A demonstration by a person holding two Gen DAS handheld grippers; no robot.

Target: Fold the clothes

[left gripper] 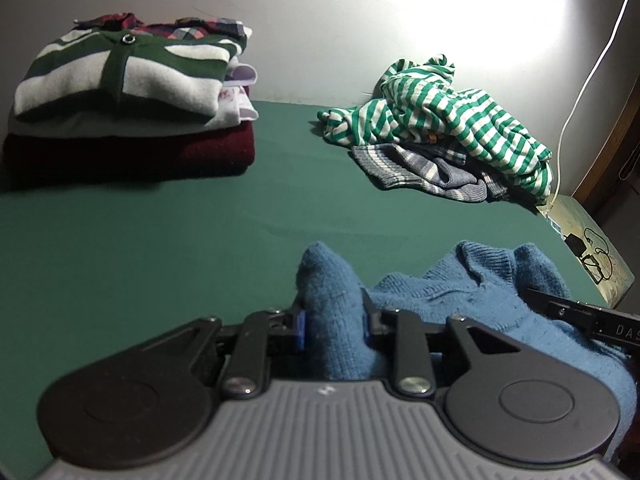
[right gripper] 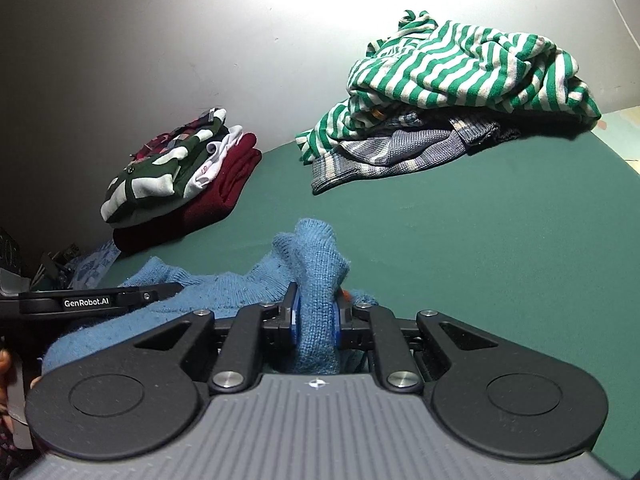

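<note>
Left gripper (left gripper: 334, 322): jaws clamped on bunched blue knit sweater (left gripper: 460, 308). Right gripper (right gripper: 314, 316): jaws likewise pinching same sweater, fabric slack between the 2, low over near edge of green table (left gripper: 180, 216).

Risk: thick knit slipping from pads under uneven pull, skewing fold; which edge is held — probably shoulders, unclear.

Writing: "GenRobot.AI" on left gripper arm.

Beyond: folded stack (left gripper: 128, 92) far left; unfolded striped heap (left gripper: 444, 116) far right; white cable (left gripper: 592, 64).
</note>
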